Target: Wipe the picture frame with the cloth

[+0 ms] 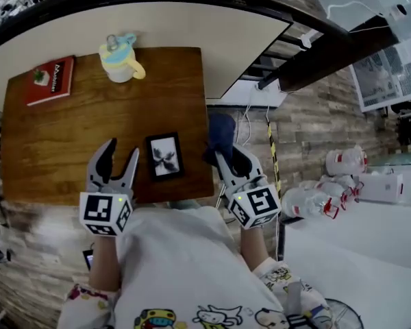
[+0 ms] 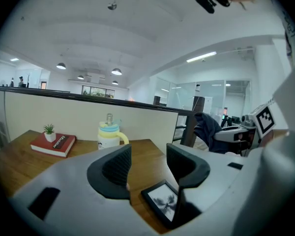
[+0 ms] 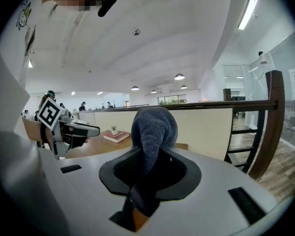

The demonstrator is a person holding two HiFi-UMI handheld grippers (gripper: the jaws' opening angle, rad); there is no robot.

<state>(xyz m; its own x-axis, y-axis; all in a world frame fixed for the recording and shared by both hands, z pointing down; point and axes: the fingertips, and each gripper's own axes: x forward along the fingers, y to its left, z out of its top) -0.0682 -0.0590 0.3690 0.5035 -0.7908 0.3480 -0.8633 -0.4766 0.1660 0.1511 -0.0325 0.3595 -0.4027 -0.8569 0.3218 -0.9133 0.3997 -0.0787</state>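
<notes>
Closest to the head camera, the left gripper (image 1: 121, 157) is held over the desk's (image 1: 68, 136) near edge. Its jaws are spread wide and nothing is caught between them; only bare wood is seen through the gap in the left gripper view. The picture frame (image 1: 164, 156) lies flat on the desk, close to the near edge and toward the near right corner, just beside the left gripper's right jaw and between the two grippers. The right gripper (image 1: 231, 162) is held just off the desk's right edge by that same corner. Its jaws are clamped on a dark blue cloth (image 1: 220, 134), which is bunched up past the jaw tips and kept apart from the frame. A yellow-and-blue lidded cup (image 1: 121, 59) is set at the far edge, and a red book (image 1: 51, 79) at the far left corner, with a small potted plant (image 2: 49, 130) on it.
</notes>
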